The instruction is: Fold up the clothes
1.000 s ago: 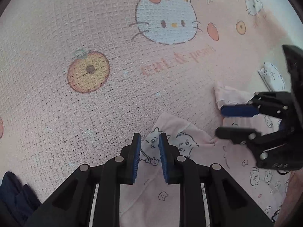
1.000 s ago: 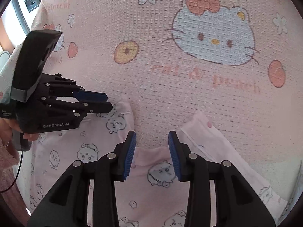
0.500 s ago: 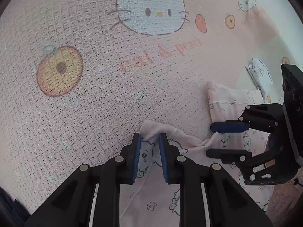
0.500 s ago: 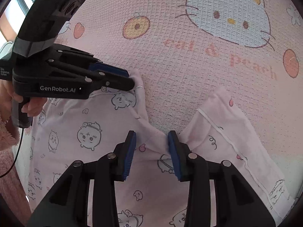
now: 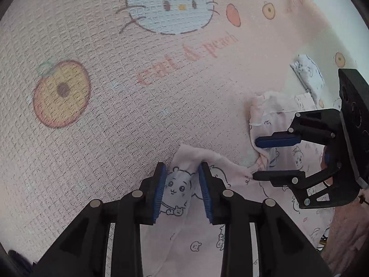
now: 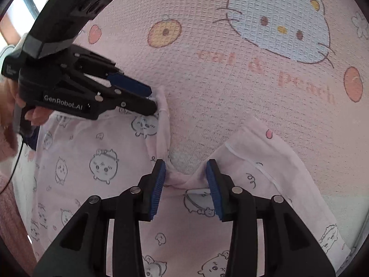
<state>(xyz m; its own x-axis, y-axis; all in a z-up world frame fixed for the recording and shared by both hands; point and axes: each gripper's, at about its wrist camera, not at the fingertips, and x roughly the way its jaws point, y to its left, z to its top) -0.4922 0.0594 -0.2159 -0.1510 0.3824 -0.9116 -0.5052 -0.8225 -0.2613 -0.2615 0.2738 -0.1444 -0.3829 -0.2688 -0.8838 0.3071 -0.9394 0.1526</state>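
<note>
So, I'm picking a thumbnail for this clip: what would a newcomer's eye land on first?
Probably the big white cartoon cat face printed at the top of the pink waffle-weave blanket. Next, the pale pink garment with small animal drawings bunched at the bottom. The left gripper has a fold of it between its fingers, and the right gripper straddles its crotch.

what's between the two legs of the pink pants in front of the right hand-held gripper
Only bare Hello Kitty blanket fills the V-shaped gap between the pink pants legs, seen best in the right wrist view.
</note>
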